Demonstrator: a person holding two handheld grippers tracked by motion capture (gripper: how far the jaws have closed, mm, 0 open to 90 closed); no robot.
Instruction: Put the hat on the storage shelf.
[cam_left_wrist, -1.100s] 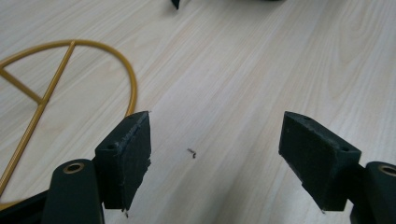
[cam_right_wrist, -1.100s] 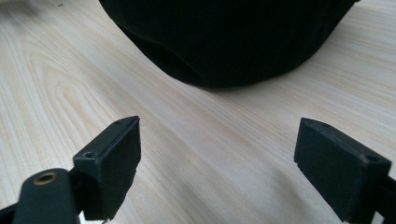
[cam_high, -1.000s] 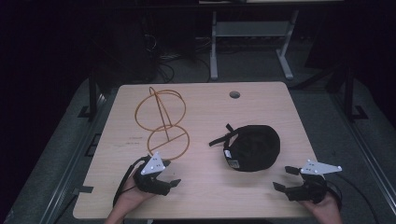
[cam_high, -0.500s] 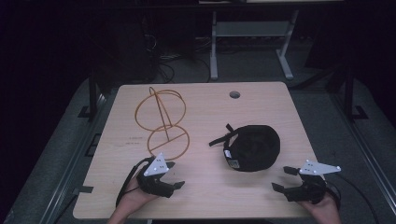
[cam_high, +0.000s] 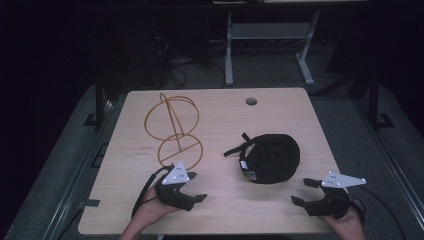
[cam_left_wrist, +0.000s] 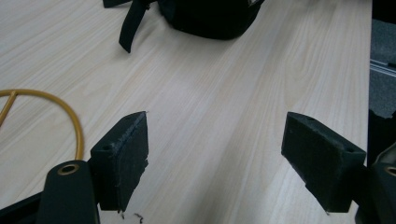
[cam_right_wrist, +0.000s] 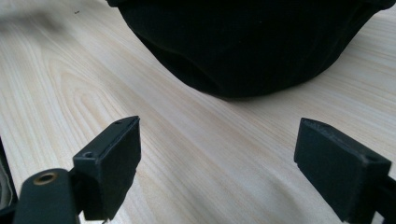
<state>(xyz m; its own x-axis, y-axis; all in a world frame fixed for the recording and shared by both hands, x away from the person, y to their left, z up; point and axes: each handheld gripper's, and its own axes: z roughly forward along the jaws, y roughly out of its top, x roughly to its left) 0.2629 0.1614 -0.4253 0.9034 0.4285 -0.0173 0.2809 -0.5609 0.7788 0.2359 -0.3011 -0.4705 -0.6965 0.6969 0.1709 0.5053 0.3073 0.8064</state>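
cap (cam_high: 270, 157): black, on bench (cam_high: 220, 115), right of centre, strap to its left | left gripper (cam_high: 192, 187): near-left, jaws apart, empty, near the wire stand (cam_high: 172, 127) | right gripper (cam_high: 302, 192): near-right, jaws apart, empty, facing cap, just short of it

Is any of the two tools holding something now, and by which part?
Nothing is held. The left tool and the right tool are both open over the table, apart from the black cap.
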